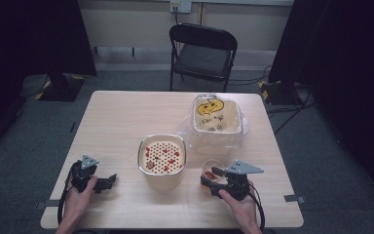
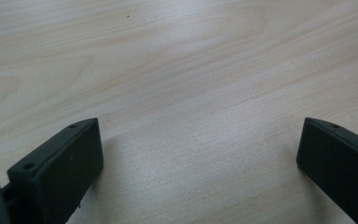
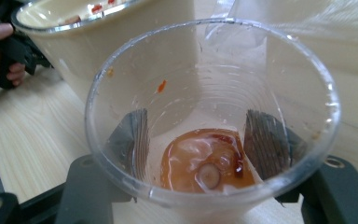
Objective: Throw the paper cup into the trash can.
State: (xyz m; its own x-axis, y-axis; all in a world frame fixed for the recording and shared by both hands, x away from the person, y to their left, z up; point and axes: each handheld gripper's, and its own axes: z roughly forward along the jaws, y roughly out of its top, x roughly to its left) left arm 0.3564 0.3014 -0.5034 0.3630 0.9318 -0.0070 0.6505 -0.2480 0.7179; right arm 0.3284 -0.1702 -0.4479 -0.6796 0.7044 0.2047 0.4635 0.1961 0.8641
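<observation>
High view: right gripper (image 1: 213, 176) clamped on a clear plastic cup (image 1: 210, 170) near the table's (image 1: 117, 117) front right, just beside the cream pot with a perforated strainer (image 1: 161, 157). Left gripper (image 1: 108, 181) rests front left. Left gripper view: jaws wide apart over bare wood. Right gripper view: jaws pressing both cup (image 3: 212, 116) walls, orange liquid (image 3: 205, 161) at the bottom.
</observation>
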